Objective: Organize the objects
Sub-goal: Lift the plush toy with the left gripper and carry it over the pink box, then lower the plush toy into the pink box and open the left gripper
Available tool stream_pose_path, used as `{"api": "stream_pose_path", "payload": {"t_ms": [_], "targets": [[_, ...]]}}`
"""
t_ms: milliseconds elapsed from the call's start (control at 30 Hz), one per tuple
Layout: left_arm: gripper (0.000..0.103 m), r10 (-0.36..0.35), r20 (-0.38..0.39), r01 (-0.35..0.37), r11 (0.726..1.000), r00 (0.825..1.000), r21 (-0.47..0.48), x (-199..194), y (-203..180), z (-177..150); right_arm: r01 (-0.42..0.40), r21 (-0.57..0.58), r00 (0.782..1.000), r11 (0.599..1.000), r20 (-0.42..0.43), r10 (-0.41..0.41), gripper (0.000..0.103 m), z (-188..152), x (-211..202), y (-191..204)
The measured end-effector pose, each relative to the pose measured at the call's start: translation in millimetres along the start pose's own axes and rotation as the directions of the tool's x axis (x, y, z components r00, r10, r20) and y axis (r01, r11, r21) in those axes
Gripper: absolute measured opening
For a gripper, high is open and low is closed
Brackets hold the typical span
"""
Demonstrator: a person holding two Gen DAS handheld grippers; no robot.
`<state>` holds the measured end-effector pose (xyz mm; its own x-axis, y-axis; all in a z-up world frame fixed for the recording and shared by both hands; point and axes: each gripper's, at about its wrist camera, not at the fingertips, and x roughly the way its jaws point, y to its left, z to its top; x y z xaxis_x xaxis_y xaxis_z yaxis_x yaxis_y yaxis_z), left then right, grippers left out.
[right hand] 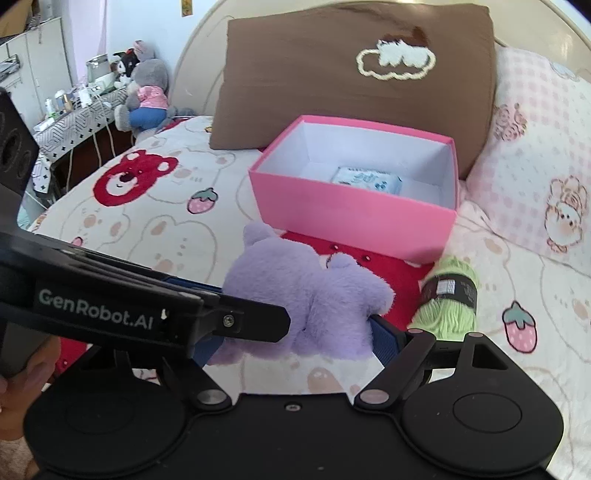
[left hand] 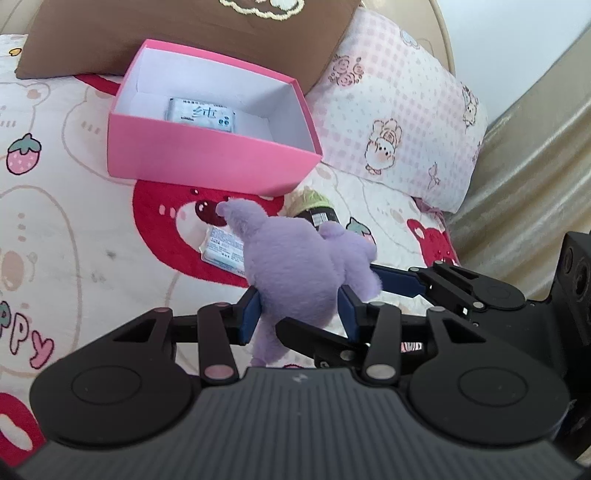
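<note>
Purple plush toy (left hand: 295, 266): lower part hidden behind the left gripper (left hand: 301, 314) body, face not visible. Small white printed packet on the bed (left hand: 223, 249) half covered by the plush, text too small to read. Green yarn skein with black label (right hand: 448, 295): in the left wrist view only its top shows past the plush. Right gripper (right hand: 295, 328): near finger hidden behind the left gripper's arm. Brown cushion with cloud embroidery (left hand: 192, 33) cut off by the top edge. White packet in the pink cardboard box (right hand: 367, 179) blurred. Items on the far patterned bench (right hand: 74, 110) too small to tell.

Bright daylight, soft shadows, slight blur, fisheye-warped edges
</note>
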<state>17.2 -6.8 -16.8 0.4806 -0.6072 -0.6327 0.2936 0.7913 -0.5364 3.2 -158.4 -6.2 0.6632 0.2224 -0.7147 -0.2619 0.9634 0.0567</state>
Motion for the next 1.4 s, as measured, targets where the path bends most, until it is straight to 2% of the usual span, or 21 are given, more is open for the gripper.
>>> {"api": "stream_pose_path", "payload": {"t_ms": [333,467,600,733,833,1033,1233,1400], "targets": [[0.042,-0.005,0.022,0.005,1.000,1.000,-0.006,-19.8,-5.8,23.8,0.008,-0.056,0.998,0.998,0.063,-0.004,0.084,23.1,-12.5,6.4],[0.042,-0.017,0.017,0.018,0.999,1.000,-0.043,-21.1,-2.5,32.3,-0.007,-0.053,0.996,0.999,0.090,0.012,0.084,27.5,-12.4,1.2],[0.042,-0.013,0.012,0.014,0.998,1.000,-0.066,-17.6,-0.1,37.5,-0.027,-0.067,0.996,0.997,0.081,0.032,0.083,33.2,-7.1,-3.6],[0.043,-0.051,0.014,0.052,0.994,0.999,-0.101,-12.6,3.6,49.6,0.033,-0.149,0.995,0.988,0.095,-0.019,0.081,45.3,-6.5,-1.1],[0.043,-0.078,0.026,0.081,0.991,0.997,-0.110,-6.0,4.8,67.2,0.062,-0.153,0.993,0.986,0.109,-0.046,0.080,60.6,-7.3,-6.5],[0.043,-0.074,0.035,0.077,0.994,0.997,-0.081,8.0,0.1,102.4,0.081,-0.156,0.992,0.984,0.105,-0.065,0.080,93.3,3.0,-25.0],[0.043,-0.095,0.016,0.096,0.990,0.995,-0.101,34.4,12.0,141.7,0.093,-0.095,0.993,0.991,0.081,-0.086,0.080,120.6,27.6,-47.7],[0.043,-0.071,-0.013,0.070,0.994,0.997,-0.080,62.2,17.1,174.9,0.111,-0.073,0.992,0.991,0.065,-0.106,0.080,140.7,53.5,-65.7]]}}
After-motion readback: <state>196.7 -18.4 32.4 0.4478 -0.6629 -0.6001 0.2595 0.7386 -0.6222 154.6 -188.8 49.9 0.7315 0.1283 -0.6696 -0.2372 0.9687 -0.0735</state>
